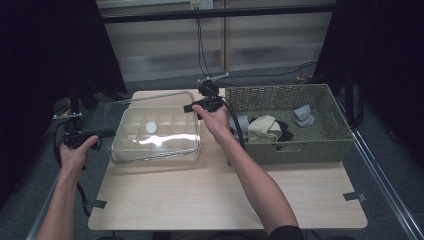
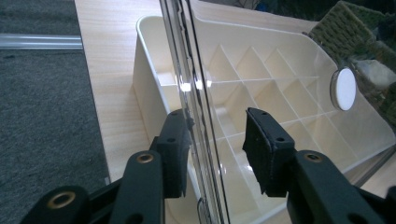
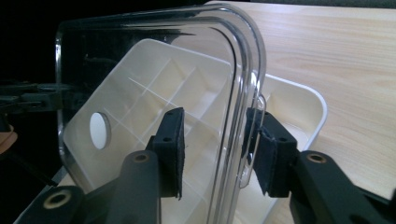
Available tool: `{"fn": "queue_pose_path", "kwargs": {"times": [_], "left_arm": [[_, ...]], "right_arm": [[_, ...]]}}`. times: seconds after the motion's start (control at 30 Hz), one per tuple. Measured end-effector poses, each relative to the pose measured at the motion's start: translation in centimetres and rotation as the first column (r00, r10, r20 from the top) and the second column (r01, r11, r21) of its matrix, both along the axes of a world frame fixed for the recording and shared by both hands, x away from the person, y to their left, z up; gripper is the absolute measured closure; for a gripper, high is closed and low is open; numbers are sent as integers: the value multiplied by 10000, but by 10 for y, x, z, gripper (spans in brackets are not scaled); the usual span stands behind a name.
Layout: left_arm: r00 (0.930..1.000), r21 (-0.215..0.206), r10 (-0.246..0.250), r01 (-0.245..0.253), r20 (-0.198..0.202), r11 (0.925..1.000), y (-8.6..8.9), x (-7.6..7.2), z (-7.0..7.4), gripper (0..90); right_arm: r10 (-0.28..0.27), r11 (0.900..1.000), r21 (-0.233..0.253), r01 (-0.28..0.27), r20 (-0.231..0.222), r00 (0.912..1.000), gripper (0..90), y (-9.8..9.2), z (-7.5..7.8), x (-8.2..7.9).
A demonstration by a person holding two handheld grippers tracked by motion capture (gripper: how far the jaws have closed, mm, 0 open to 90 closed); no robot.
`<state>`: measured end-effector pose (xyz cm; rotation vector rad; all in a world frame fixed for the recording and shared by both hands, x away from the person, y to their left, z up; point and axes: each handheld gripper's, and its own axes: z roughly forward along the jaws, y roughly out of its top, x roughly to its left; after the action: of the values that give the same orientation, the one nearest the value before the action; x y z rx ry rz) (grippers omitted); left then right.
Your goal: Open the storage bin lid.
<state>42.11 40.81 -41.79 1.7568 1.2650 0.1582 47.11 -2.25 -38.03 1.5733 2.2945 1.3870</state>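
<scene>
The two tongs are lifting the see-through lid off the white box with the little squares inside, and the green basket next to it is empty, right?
Not quite. The green basket is not empty: the high view shows pieces of cloth lying in it. The rest fits: the left tongs and right tongs each straddle an edge of the see-through lid, raised above the white box with its compartments.

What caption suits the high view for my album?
Two hand-held grippers, left and right, at a clear lid over a divided box.
</scene>
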Motion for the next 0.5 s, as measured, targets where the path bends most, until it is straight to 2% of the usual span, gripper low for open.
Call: {"fn": "queue_pose_path", "kwargs": {"times": [0.17,0.27,0.5], "left_arm": [[9999,299,-113,109,110,9995,1,-4,4,619],[9998,217,-131,127,160,9997,3,-7,5,644],[9992,230,-175,167,351,9996,5,-12,8,671]], "right_arm": [[80,9999,95,-81,151,9999,635,-1,9,-7],[74,9996,282,-79,190,9998,647,-3,12,-11],[46,9996,270,-57,421,9991,659,-1,19,-20]]}}
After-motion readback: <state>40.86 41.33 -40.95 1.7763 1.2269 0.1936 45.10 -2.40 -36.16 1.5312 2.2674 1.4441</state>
